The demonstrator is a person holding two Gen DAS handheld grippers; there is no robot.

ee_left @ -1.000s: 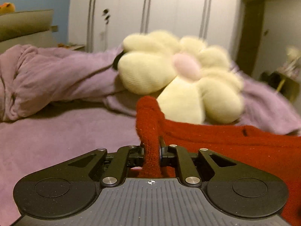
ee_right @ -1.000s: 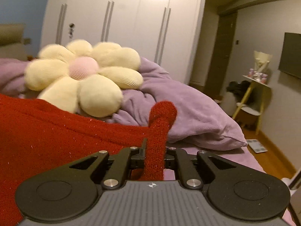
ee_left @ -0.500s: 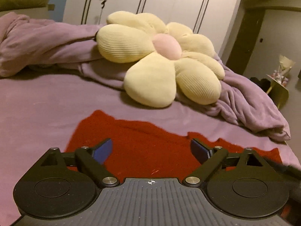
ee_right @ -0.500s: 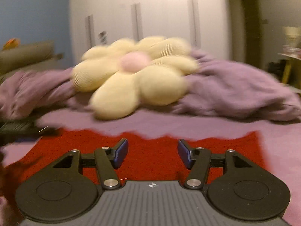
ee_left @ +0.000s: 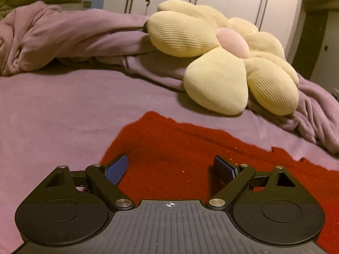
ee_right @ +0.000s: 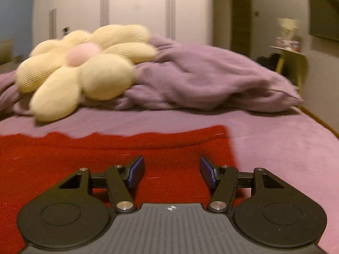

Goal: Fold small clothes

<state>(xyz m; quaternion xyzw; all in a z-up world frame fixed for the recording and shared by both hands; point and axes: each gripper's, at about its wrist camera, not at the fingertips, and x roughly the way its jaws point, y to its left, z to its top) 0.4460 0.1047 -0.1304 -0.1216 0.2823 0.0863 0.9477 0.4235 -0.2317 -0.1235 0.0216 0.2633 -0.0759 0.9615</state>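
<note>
A red knitted garment (ee_left: 175, 146) lies flat on the purple bed sheet (ee_left: 55, 110). My left gripper (ee_left: 170, 168) is open and empty, low over the garment's left end. In the right wrist view the same red garment (ee_right: 118, 150) spreads to the left, and its right edge ends near my right finger. My right gripper (ee_right: 172, 170) is open and empty, low over the garment's right end. Blue pads (ee_right: 137, 169) show on both grippers.
A cream flower-shaped cushion (ee_left: 224, 63) with a pink middle lies beyond the garment, on a bunched purple blanket (ee_left: 63, 36). It also shows in the right wrist view (ee_right: 82, 65). White wardrobe doors (ee_right: 127, 10) stand behind. The bed's right edge (ee_right: 322, 122) and a yellow side table (ee_right: 290, 59) are at right.
Both grippers were shut on raised corners of the red garment a second ago. They have let go and opened, and the garment now lies flat on the bed.
</note>
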